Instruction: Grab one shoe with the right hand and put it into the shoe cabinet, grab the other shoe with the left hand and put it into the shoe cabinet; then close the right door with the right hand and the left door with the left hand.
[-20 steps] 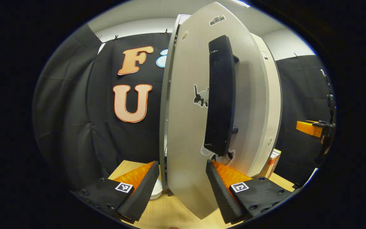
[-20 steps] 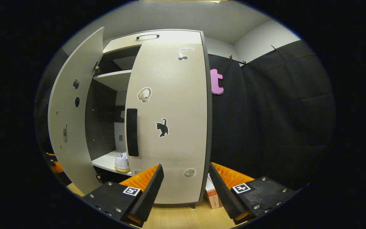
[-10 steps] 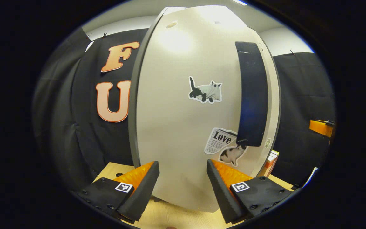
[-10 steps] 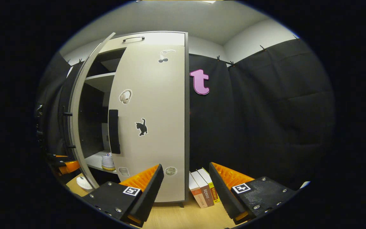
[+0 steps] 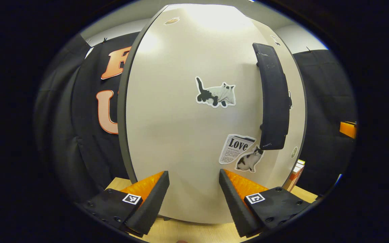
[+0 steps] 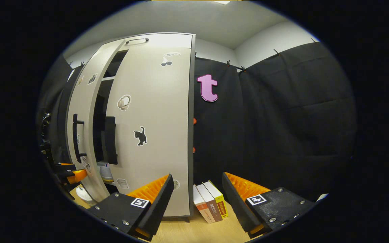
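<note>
Against black cloth, the left door [image 5: 194, 128] stands nearly shut, fingers spread on both left gripper [image 5: 193, 189] and right gripper [image 6: 198, 192].

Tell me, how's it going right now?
Both grippers open: left gripper at the left door. Left door ajar, right door shut. One shoe inside. Nothing blocking.
</note>
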`<state>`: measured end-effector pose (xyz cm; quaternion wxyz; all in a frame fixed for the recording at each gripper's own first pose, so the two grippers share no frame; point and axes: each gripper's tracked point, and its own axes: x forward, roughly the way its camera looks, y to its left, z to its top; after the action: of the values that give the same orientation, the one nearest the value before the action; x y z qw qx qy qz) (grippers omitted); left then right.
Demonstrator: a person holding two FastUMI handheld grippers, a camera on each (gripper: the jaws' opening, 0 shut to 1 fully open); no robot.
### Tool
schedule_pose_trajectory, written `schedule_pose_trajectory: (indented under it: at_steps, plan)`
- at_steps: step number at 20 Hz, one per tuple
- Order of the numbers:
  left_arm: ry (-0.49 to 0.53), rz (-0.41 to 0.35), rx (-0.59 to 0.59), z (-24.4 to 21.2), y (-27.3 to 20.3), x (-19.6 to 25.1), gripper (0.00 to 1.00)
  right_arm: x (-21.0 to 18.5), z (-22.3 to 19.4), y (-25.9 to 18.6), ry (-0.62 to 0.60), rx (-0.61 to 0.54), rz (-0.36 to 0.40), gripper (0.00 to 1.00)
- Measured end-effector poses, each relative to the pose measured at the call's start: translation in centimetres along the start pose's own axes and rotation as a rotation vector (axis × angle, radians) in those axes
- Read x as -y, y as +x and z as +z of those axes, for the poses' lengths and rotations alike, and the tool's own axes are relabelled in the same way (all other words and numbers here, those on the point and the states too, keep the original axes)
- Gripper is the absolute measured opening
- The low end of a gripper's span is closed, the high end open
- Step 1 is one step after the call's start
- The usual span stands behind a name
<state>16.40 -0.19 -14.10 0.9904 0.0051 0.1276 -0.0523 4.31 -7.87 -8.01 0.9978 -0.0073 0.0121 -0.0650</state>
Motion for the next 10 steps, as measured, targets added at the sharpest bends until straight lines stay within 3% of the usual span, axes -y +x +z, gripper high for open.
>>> schedule_pose_trajectory:
  at_steps: [2, 10]
  plan:
    - [-0.007, 0.012, -0.005, -0.1, 0.5, 0.2, 0.94, -0.2, -0.2, 0.6, 0.001, -0.004, 0.006, 0.89]
    - [-0.005, 0.050, -0.053, -0.2, 1.2, 0.6, 0.94, -2.2, -0.5, 3.4, 0.008, -0.043, 0.067, 0.89]
